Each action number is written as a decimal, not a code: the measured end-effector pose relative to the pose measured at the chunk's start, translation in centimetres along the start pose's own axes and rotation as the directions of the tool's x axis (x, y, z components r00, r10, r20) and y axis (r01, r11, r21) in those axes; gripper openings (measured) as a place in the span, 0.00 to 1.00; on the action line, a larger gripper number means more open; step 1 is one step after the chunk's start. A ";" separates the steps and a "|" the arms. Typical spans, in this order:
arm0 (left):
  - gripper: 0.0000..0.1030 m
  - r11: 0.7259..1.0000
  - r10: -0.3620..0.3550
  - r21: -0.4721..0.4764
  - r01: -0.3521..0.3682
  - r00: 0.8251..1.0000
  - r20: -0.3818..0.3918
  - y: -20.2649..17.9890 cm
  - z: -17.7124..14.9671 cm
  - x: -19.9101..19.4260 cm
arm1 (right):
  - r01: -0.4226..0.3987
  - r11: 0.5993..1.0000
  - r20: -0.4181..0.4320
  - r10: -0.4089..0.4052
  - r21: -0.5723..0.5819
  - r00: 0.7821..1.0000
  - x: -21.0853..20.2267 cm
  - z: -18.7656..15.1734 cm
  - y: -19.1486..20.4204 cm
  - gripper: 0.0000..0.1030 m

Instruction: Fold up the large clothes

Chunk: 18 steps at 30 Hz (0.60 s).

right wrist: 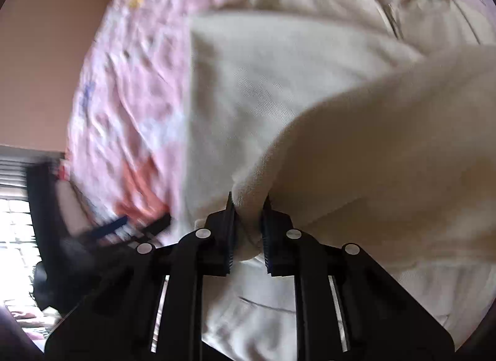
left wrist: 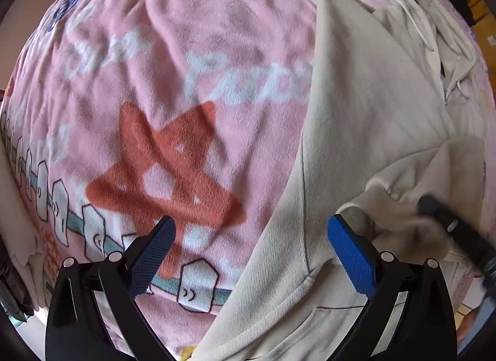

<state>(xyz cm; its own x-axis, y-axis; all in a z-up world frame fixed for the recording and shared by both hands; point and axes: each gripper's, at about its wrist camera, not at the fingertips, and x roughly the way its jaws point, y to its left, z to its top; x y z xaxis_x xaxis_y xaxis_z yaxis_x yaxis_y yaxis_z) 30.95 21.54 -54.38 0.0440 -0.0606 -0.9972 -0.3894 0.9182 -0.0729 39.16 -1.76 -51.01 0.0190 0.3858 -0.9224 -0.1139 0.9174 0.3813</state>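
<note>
the pink blanket (left wrist: 173, 60) fills nine o'clock in the left wrist view. the left gripper (left wrist: 251, 255) hangs wide apart at six, holding nothing. the cream hoodie (left wrist: 365, 106) lies at three. the right gripper (right wrist: 248, 224) is pinched tight on a hoodie fold at six.

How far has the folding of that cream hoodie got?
Roughly midway, it seems. Done: one side of the cream hoodie already lies folded over with a straight edge on the pink blanket. In hand: the right tool is shut on a bunch of the fabric, lifting it across. The left tool hangs open, holding nothing. Left: laying that part down and tidying the hood and drawstring.
</note>
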 end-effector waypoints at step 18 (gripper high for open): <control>0.92 1.000 -0.030 -0.007 0.030 1.000 0.009 -1.6 2.4 -0.8 | -0.202 0.978 0.027 0.200 0.061 0.979 6.2 8.6 1.8 0.66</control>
<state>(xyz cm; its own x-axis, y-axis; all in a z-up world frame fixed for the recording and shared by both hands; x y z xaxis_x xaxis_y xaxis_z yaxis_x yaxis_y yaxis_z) 33.77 21.06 -53.46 0.0642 -0.0843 -0.9944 -0.3946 0.9131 -0.1029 47.57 3.12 -55.49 0.0228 0.5641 -0.8254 -0.0543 0.8251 0.5624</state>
